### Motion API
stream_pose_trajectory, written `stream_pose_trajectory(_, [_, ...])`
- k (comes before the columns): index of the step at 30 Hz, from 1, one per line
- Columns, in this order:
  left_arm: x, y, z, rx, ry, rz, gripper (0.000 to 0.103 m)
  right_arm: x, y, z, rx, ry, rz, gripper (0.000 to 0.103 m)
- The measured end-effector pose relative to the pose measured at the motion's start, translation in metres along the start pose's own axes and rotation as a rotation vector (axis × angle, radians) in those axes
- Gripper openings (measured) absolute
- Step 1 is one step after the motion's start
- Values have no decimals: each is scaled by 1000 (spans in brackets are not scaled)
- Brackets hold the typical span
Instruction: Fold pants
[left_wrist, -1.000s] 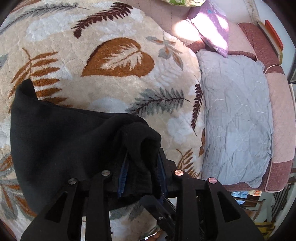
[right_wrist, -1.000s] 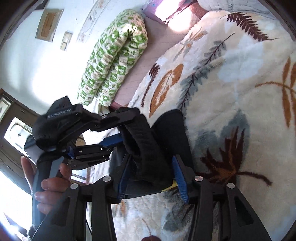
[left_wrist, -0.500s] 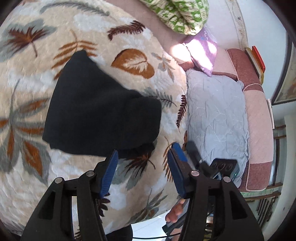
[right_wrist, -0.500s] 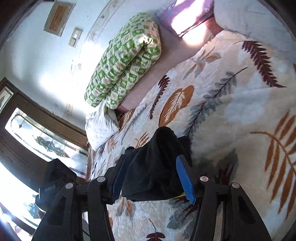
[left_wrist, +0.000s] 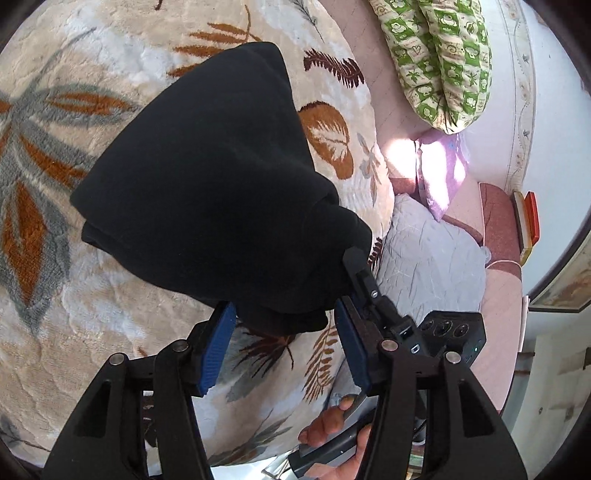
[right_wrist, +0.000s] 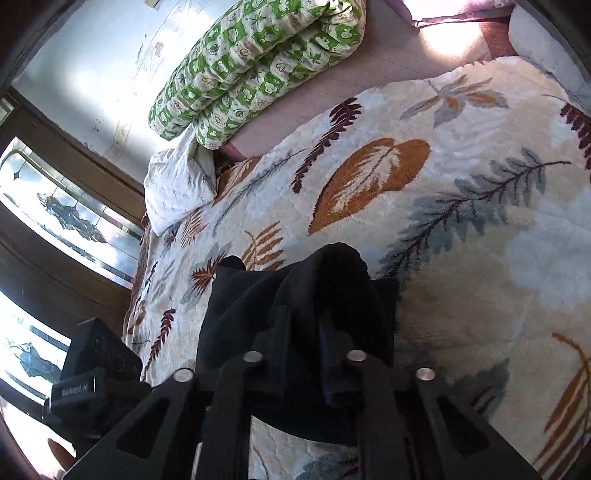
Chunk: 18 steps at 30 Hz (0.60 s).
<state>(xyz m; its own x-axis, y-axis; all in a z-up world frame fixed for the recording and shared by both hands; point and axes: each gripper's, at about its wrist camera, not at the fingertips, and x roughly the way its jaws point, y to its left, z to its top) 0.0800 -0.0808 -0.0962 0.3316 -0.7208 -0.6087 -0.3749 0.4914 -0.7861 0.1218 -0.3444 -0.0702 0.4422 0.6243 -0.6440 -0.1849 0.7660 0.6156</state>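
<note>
Pants (left_wrist: 207, 177), black and already bundled, filled mid-frame on the leaf-print blanket (left_wrist: 55, 314). The left gripper (left_wrist: 284, 350) gaped empty; the right gripper (right_wrist: 303, 332) seemed clamped on a fold, though dark. Next: lay that fold flat.

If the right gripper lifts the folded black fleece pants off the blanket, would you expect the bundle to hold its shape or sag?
The black fleece pants would probably sag: they already drape in soft rounded folds. The thick layers look fairly light but bulky, so the fold may slump open. The right gripper pinches one bunched edge only, while the left gripper stands open, so the far side would likely hang.
</note>
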Motion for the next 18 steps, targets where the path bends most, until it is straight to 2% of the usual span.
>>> stream_pose_trajectory(5, [13, 10, 1, -64, 31, 12, 54, -19, -12, -5, 74, -28, 107, 5])
stream_pose_trajectory(7, [16, 10, -3, -53, 36, 23, 54, -29, -17, -9, 109, -52, 157, 5])
stream_pose_trajectory(8, [17, 11, -4, -45, 35, 32, 54, -31, -20, -11, 122, -55, 160, 5])
stream_pose_trajectory(12, [31, 25, -4, -88, 55, 65, 54, -22, -36, -17, 149, -30, 76, 5])
stream_pose_trajectory(13, [34, 29, -4, -106, 65, 63, 54, -19, -38, -18, 146, -16, 60, 7])
stream_pose_trajectory(17, [37, 28, -4, -90, 59, 73, 53, -17, -36, -10, 163, 6, 110, 18])
stream_pose_trajectory(18, [37, 26, -4, -79, 58, 79, 53, -17, -35, -5, 171, -4, 111, 30])
